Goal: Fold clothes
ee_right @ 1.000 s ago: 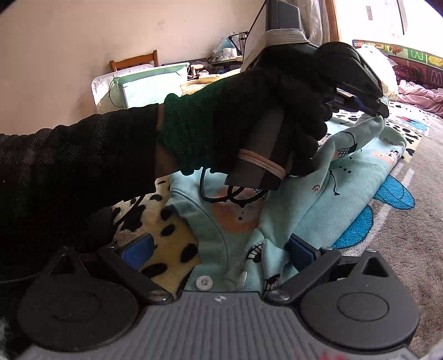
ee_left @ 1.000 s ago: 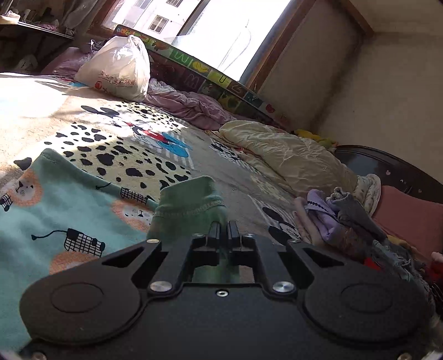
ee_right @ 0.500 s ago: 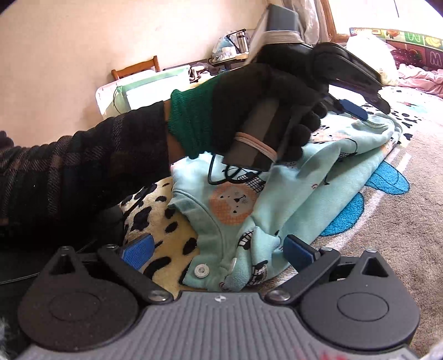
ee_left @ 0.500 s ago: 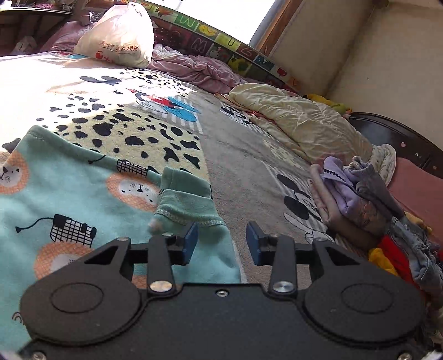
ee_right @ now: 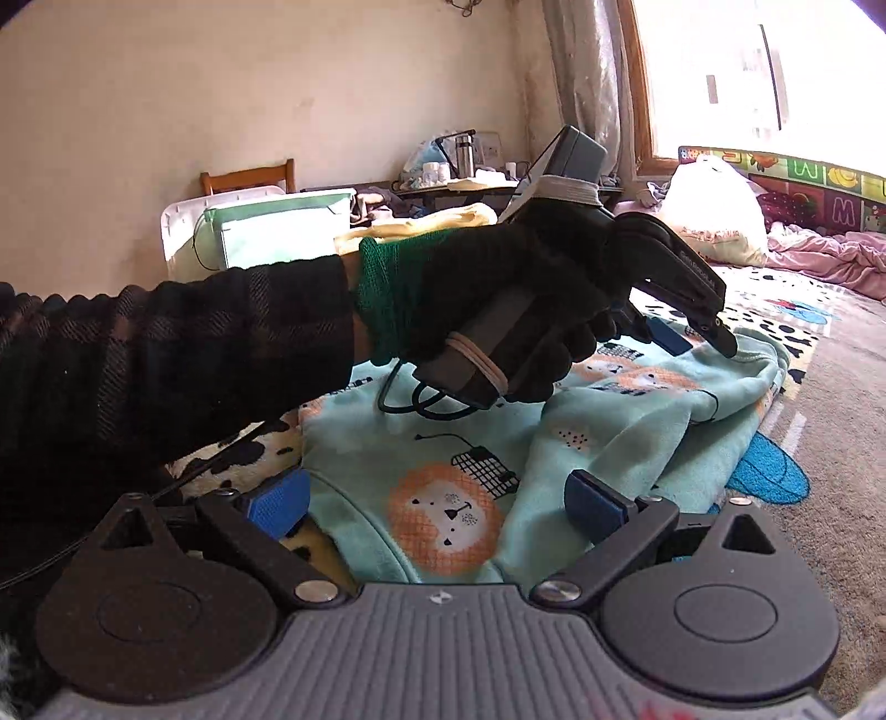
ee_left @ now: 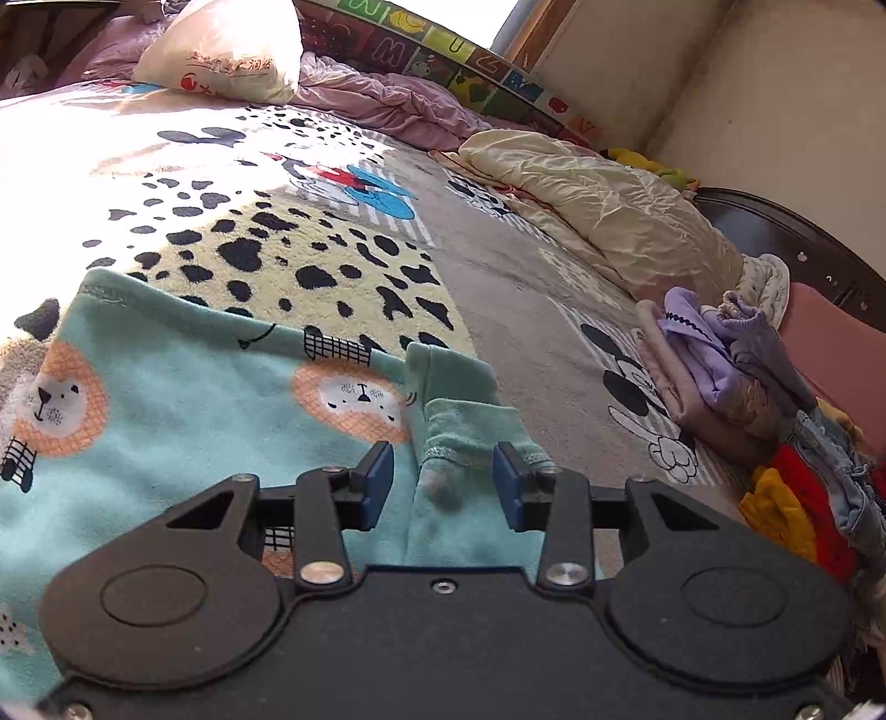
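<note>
Left gripper (ee_left: 443, 484) spread over teal sleeve cuff (ee_left: 470, 426) (lion-print garment), right gripper (ee_right: 437, 507) spread

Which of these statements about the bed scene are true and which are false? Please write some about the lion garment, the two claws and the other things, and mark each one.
1. The left claw is shut on the green cuff. False: its jaws stand open, with the cuff lying between them.
2. The right claw is open above the lion-print garment. True.
3. The hand holding the left claw wears a white glove. False: the glove is black, with a green knit cuff.
4. A pile of purple, red and yellow clothes lies on the bed to the right of the garment. True.
5. The white plastic bag lies on top of the lion-print garment. False: it sits far off, near the window.
</note>
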Tool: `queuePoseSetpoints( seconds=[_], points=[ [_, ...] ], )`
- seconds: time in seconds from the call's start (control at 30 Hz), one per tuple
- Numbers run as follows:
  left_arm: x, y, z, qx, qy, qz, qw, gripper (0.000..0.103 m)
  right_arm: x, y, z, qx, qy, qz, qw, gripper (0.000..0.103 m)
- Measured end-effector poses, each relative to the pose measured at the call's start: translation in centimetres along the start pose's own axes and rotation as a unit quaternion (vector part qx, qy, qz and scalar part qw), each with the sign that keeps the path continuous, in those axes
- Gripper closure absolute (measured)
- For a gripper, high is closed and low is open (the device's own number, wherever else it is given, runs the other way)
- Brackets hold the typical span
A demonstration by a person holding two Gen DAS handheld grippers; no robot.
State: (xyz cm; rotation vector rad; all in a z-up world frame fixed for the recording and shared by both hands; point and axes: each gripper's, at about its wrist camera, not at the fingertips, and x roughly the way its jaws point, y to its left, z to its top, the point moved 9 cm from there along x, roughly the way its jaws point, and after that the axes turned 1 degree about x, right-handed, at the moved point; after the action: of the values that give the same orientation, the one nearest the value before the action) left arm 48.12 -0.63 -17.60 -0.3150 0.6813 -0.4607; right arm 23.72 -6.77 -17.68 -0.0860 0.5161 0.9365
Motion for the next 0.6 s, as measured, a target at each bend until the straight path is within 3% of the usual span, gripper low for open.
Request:
queuePoseSetpoints(
  seconds=[0.03,0.07,0.3,0.4,0.47,0.6],
  points=[
    [0.3,0.0,-0.1,0.002,0.000,0.002,1.0000,0.091,0.3,-0.3,-0.3,0.007,0.012,-0.004,1.000,0.005],
    [0.6,0.0,-0.3,0.005,-0.001,0.005,1.0000,0.098,0.3,-0.4,-0.5,0.013,0.015,-0.002,1.000,0.005],
    [1.0,0.4,0.0,-0.015,-0.008,0.001,0.9999,0.098,1.1,0.6,-1.4,0.008,0.036,0.000,0.999,0.002],
    [1.0,0.5,0.2,-0.017,-0.007,0.001,0.9998,0.097,0.6,0.6,-1.2,0.000,0.016,-0.018,1.000,0.004],
    [1.1,0.2,0.0,0.010,0.005,0.018,0.9998,0.078,0.3,0.6,-0.9,-0.005,-0.001,-0.031,1.000,0.007],
    [1.6,-1.5,-0.5,0.056,0.022,0.017,0.9980,0.075,-0.3,0.9,0.2,-0.002,-0.035,-0.030,0.999,0.007]
  ],
)
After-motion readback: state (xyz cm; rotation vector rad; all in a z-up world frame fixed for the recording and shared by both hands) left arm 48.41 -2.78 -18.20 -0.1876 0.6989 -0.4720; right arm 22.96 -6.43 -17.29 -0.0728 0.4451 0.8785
